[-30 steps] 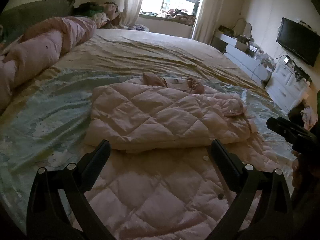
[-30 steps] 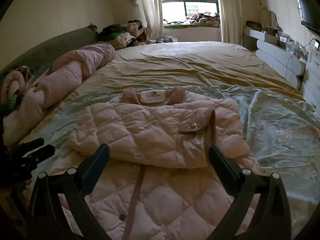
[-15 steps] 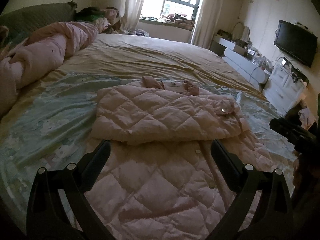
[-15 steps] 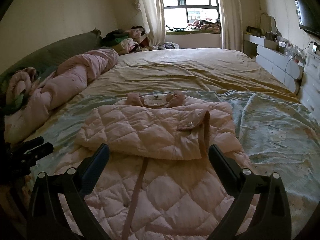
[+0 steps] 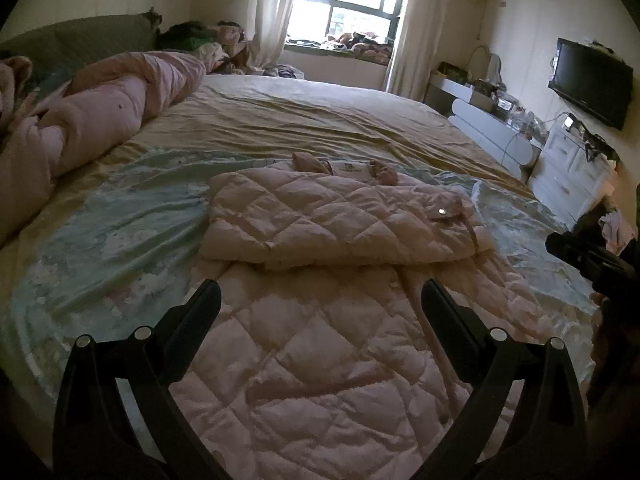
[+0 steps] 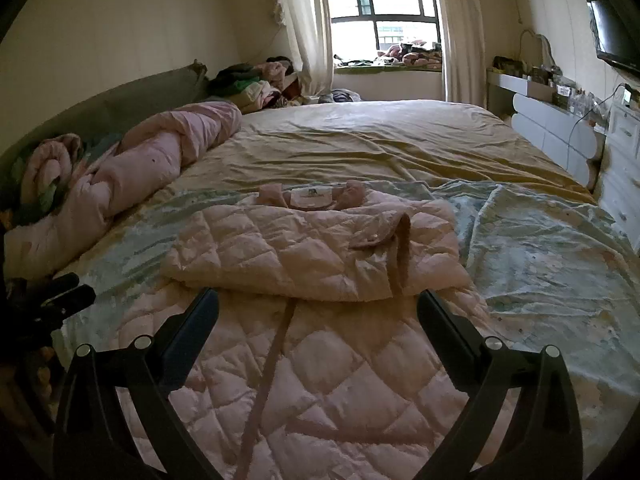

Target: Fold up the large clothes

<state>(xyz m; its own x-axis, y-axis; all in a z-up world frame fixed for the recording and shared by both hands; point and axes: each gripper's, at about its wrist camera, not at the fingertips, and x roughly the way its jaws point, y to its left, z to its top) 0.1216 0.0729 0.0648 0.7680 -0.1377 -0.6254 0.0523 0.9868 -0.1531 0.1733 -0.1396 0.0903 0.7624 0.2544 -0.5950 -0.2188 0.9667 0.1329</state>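
Observation:
A pale pink quilted coat point(image 5: 332, 320) point(image 6: 320, 300) lies flat on the bed, collar at the far end. Its sleeves are folded across the chest into a thick band point(image 5: 340, 220) point(image 6: 304, 252). A thin pink belt point(image 6: 276, 344) runs down the lower half. My left gripper point(image 5: 320, 300) hangs open above the coat's lower half, holding nothing. My right gripper point(image 6: 318, 308) is open too, over the same lower part, just short of the folded band. Each gripper shows at the other view's edge: the right gripper's fingers point(image 5: 588, 256), the left gripper's fingers point(image 6: 60, 296).
A light blue patterned sheet point(image 5: 100, 240) lies under the coat on a yellow bed cover point(image 6: 380, 140). A rolled pink duvet point(image 5: 100, 112) runs along the left side. White drawers point(image 5: 572, 176) and a wall TV point(image 5: 592, 80) stand right of the bed.
Both grippers have drawn back and risen a little from the coat; the folded band sits farther away in both views. Both stay open. The coat has not moved.

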